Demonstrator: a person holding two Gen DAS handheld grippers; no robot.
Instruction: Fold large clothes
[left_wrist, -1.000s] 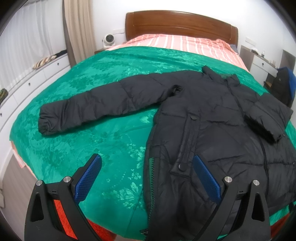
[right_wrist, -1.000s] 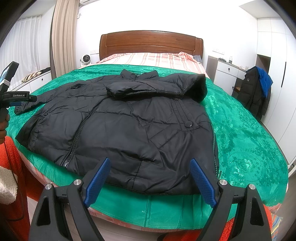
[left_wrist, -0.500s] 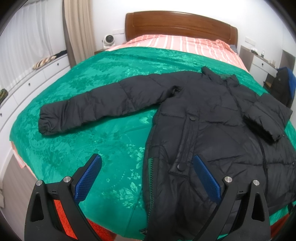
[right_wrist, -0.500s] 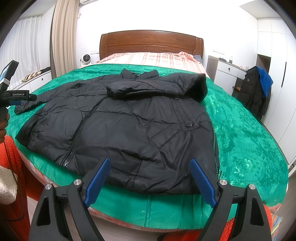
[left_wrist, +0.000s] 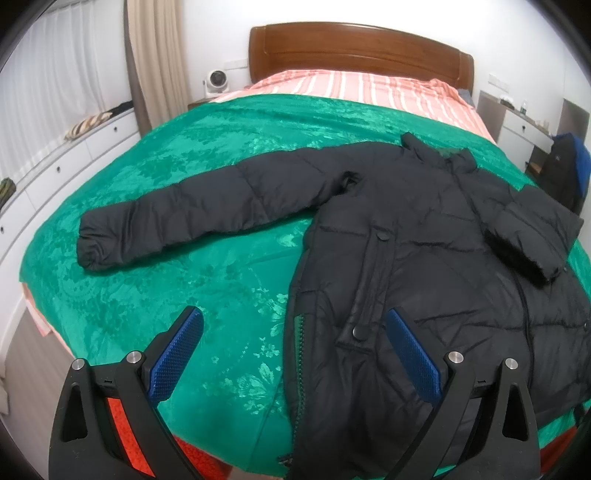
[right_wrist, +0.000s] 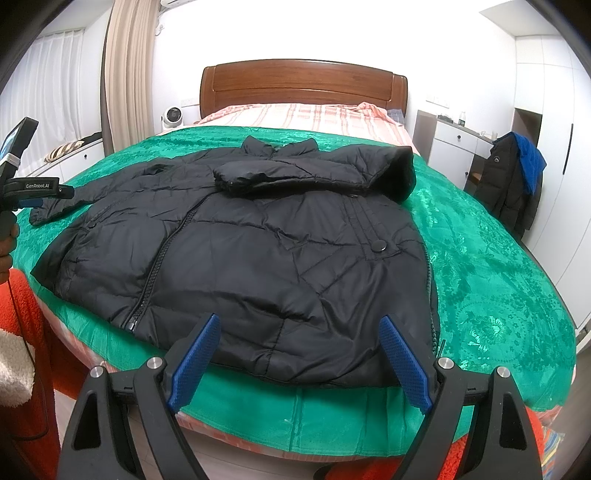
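A black puffer jacket (right_wrist: 266, 251) lies face up on the green bedspread (right_wrist: 487, 280). One sleeve (right_wrist: 295, 175) is folded across the chest. The other sleeve (left_wrist: 207, 214) stretches out flat to the left. My left gripper (left_wrist: 295, 332) is open and empty, above the jacket's lower left edge near the foot of the bed. My right gripper (right_wrist: 299, 339) is open and empty, just short of the jacket's hem. The left gripper's body also shows at the left edge of the right wrist view (right_wrist: 26, 184).
A wooden headboard (right_wrist: 303, 85) and striped pink bedding (right_wrist: 303, 114) lie beyond the jacket. White drawers (left_wrist: 55, 173) run along the left wall. A desk (right_wrist: 458, 144) and a chair draped with dark and blue clothes (right_wrist: 513, 181) stand at the right.
The left wrist view has shifted slightly; the jacket sits a little higher in it. The right gripper and the jacket have not moved.
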